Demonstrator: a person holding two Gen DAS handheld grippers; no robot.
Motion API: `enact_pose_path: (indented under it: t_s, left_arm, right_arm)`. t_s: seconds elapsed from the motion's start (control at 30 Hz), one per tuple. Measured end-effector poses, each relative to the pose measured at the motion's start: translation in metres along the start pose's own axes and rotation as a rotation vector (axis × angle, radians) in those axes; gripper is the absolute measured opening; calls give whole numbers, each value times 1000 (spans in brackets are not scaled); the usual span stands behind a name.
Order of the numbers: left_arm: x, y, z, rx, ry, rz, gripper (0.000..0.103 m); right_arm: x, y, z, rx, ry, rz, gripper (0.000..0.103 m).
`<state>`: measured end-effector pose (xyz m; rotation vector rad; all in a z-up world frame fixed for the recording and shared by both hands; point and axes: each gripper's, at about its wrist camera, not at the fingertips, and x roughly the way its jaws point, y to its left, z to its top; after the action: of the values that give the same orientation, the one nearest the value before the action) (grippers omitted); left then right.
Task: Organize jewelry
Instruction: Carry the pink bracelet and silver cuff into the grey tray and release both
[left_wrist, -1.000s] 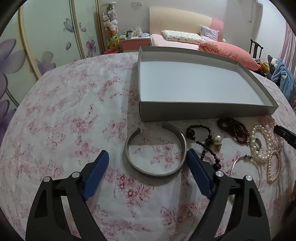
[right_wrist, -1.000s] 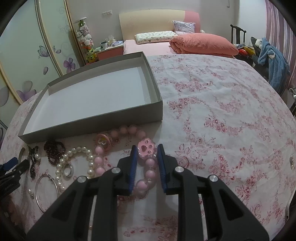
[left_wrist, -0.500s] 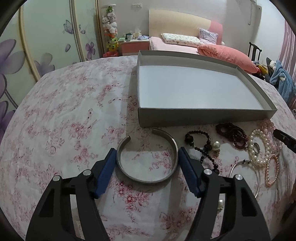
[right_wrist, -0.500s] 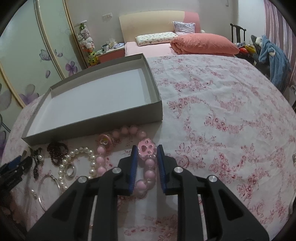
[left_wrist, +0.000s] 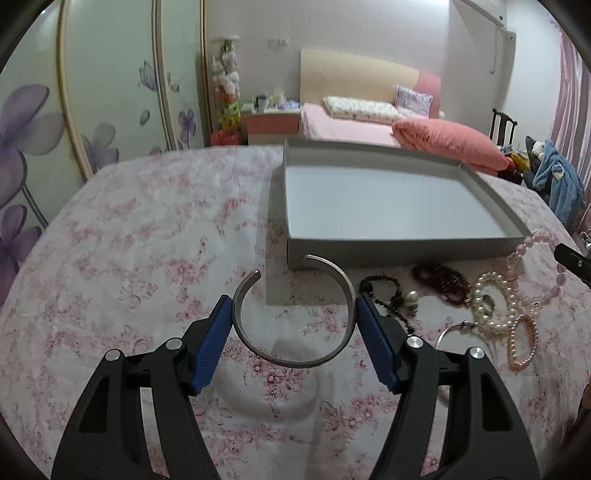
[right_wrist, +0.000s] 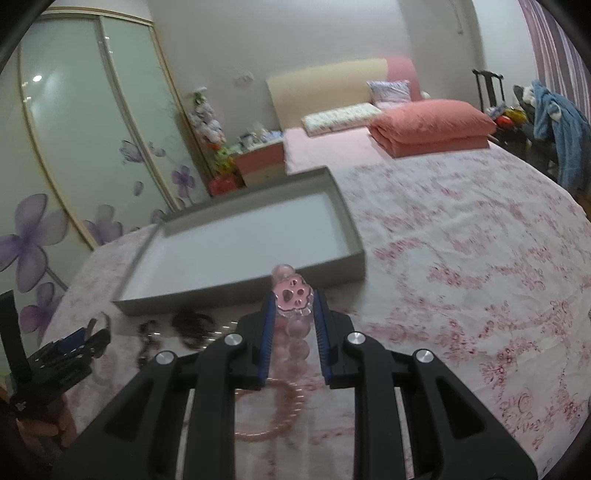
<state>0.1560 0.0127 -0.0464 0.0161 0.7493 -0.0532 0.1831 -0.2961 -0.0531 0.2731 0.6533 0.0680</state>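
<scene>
My left gripper (left_wrist: 293, 317) is shut on a silver open cuff bangle (left_wrist: 295, 360) and holds it lifted off the floral cloth, in front of the grey tray (left_wrist: 399, 251). My right gripper (right_wrist: 293, 321) is shut on a pink bead bracelet (right_wrist: 291, 295) with a paw charm and holds it raised; its beads hang below. That bracelet also shows in the left wrist view (left_wrist: 535, 240). The tray (right_wrist: 243, 286) has nothing in it. The left gripper shows at the far left of the right wrist view (right_wrist: 77, 341).
On the cloth right of the bangle lie a black bead bracelet (left_wrist: 391, 295), a dark red bracelet (left_wrist: 439, 277), a pearl bracelet (left_wrist: 491, 295), a small pink pearl loop (left_wrist: 522, 343) and a thin silver hoop (left_wrist: 454, 328). A bed stands behind the table.
My left gripper closed on the silver bangle and lifted it off the cloth. My right gripper rose with the pink bracelet, pulling it up from the pile.
</scene>
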Motion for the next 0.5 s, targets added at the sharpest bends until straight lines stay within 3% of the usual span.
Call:
enact_pose_path:
  t_s: [0.5]
  left_arm:
    - [-50,-23,7,65,-263,33,68]
  right_arm:
    - [-32,42,-4,-70,-113,58,21]
